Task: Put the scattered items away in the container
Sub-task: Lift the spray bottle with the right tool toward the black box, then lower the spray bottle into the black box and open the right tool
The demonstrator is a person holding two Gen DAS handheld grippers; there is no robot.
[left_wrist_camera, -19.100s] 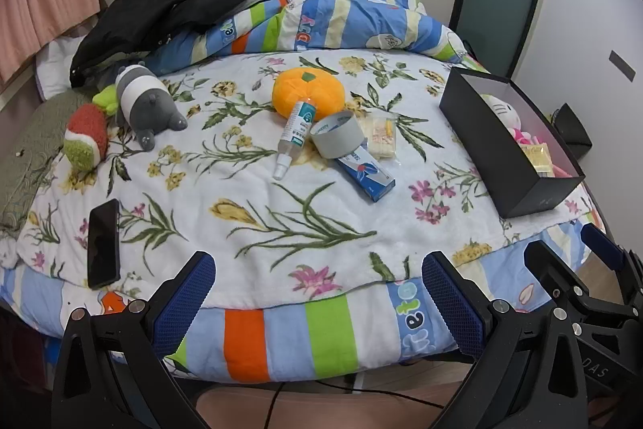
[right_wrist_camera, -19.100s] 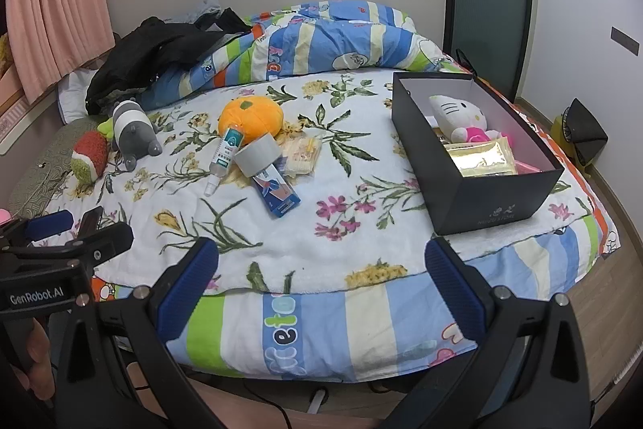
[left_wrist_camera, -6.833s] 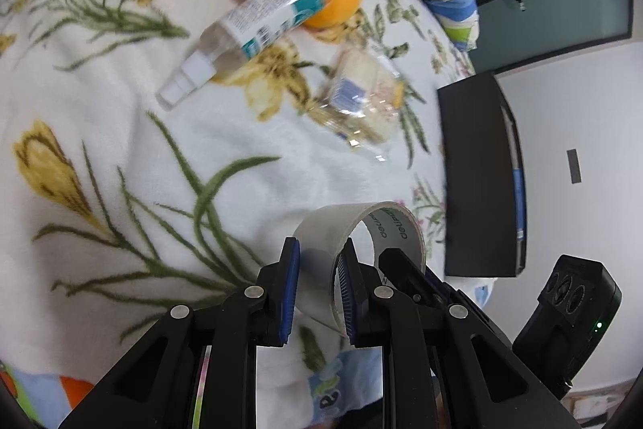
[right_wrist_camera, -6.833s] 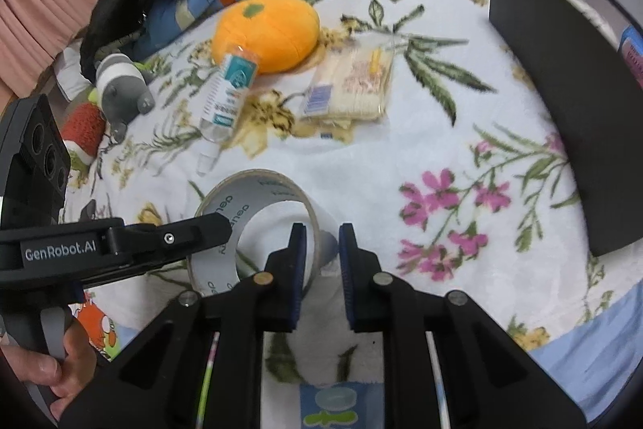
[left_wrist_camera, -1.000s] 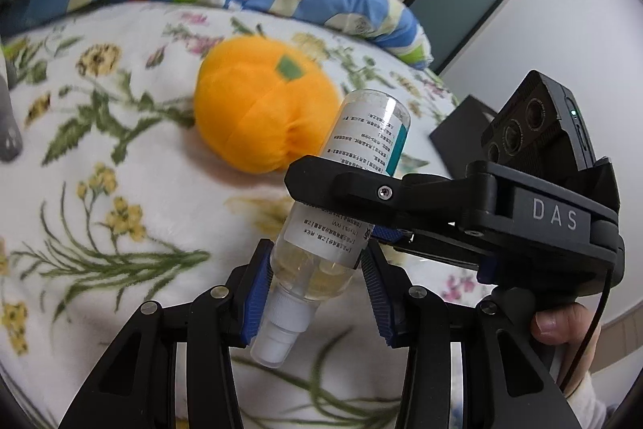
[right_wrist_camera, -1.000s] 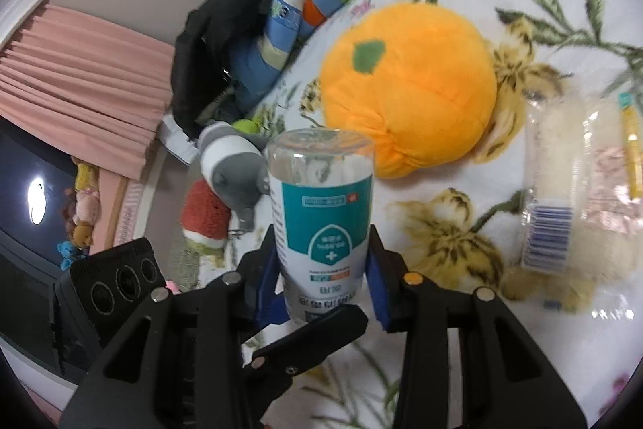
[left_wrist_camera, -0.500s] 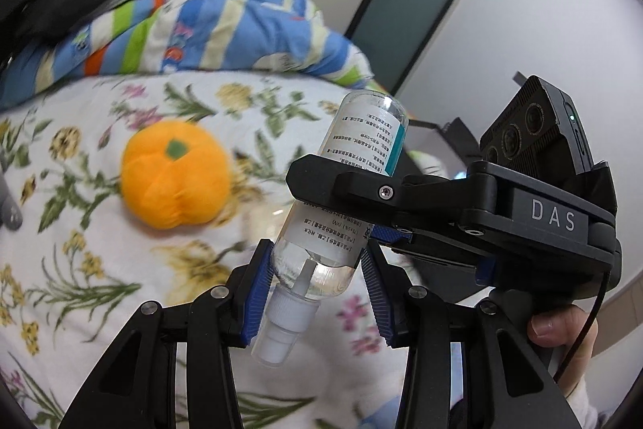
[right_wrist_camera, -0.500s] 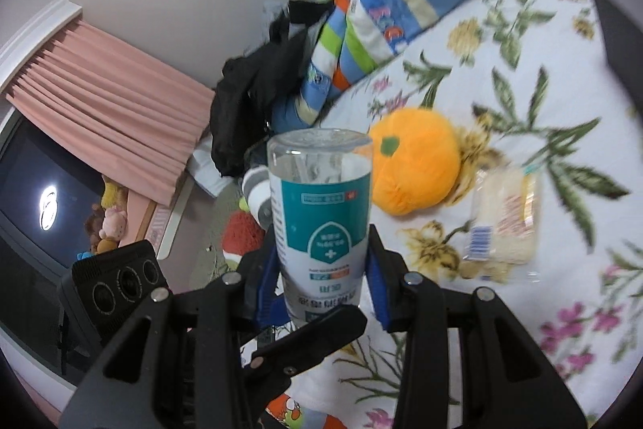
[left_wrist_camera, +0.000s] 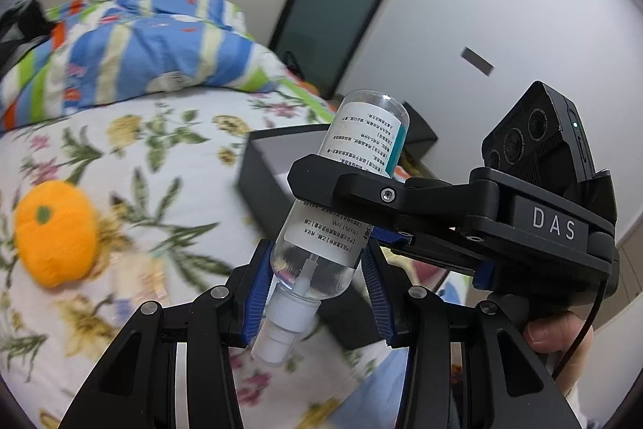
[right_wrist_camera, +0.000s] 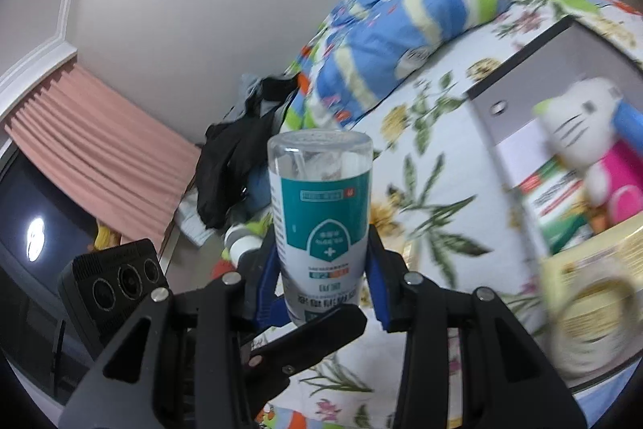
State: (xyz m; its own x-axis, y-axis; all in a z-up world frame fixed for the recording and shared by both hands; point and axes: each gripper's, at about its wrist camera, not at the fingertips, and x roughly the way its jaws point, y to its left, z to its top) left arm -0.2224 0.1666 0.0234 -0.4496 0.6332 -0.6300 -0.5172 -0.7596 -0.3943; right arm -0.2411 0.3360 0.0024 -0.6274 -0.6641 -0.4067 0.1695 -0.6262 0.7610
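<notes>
bottle [left_wrist_camera: 353, 187] between both jaws | box [left_wrist_camera: 257, 179] on bed [left_wrist_camera: 120, 155], right of plush orange [left_wrist_camera: 52, 240]

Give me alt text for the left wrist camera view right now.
Both grippers, left gripper and right gripper, clamp a clear spray bottle, nozzle down, above a floral bedspread. A black box sits behind it; an orange plush lies left.
</notes>
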